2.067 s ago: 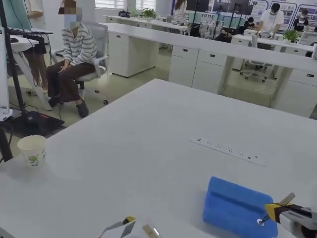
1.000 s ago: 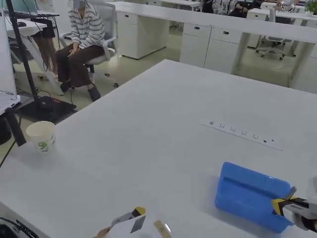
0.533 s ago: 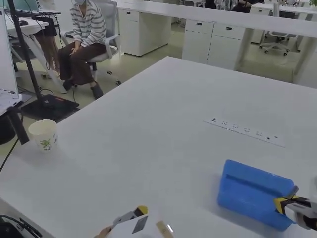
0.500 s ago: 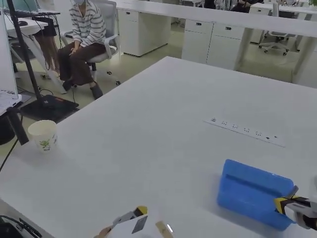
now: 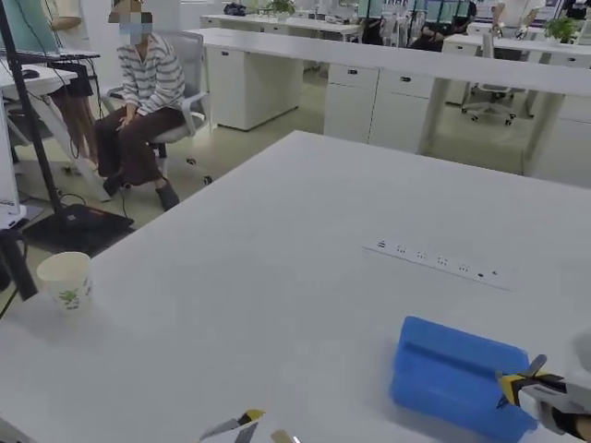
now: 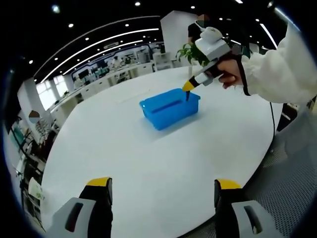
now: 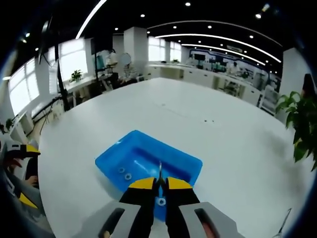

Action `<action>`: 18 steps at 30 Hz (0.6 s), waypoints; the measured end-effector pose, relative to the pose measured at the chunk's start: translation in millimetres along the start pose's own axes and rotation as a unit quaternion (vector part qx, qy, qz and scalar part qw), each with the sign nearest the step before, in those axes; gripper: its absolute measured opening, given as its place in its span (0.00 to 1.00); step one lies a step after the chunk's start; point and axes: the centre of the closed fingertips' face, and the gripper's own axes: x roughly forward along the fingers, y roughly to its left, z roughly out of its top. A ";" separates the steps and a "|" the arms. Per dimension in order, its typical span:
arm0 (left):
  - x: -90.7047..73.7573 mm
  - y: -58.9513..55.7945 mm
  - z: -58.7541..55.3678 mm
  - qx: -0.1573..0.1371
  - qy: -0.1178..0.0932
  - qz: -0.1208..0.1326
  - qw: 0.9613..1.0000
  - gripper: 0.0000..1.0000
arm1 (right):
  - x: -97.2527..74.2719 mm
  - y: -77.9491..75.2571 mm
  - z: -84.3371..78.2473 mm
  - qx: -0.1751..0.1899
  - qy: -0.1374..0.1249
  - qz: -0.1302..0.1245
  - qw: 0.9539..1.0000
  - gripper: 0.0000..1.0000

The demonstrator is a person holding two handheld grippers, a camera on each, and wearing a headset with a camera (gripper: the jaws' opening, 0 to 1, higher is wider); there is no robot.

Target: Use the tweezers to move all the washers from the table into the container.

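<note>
Now: my right claw [image 7: 159, 184] pinched nearly closed on tweezers [image 7: 159, 171], jaws tight against them. Tweezer tips point down over blue container [image 7: 111, 157], just inside its near rim; can't tell whether tips carry anything. Two washers [image 7: 128, 176] lie side by side on container floor. My left claw [image 6: 159, 184] spread wide, nothing between jaws, hovering over near edge of white table [image 6: 124, 153], well apart from container. At far left table edge stands paper cup [image 5: 65, 280].
</note>
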 end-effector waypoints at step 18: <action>-39.8 -21.1 101.0 -0.001 -0.107 -0.124 0.986 0.47 | -87.1 73.6 24.4 -0.040 -0.044 0.137 0.989 0.03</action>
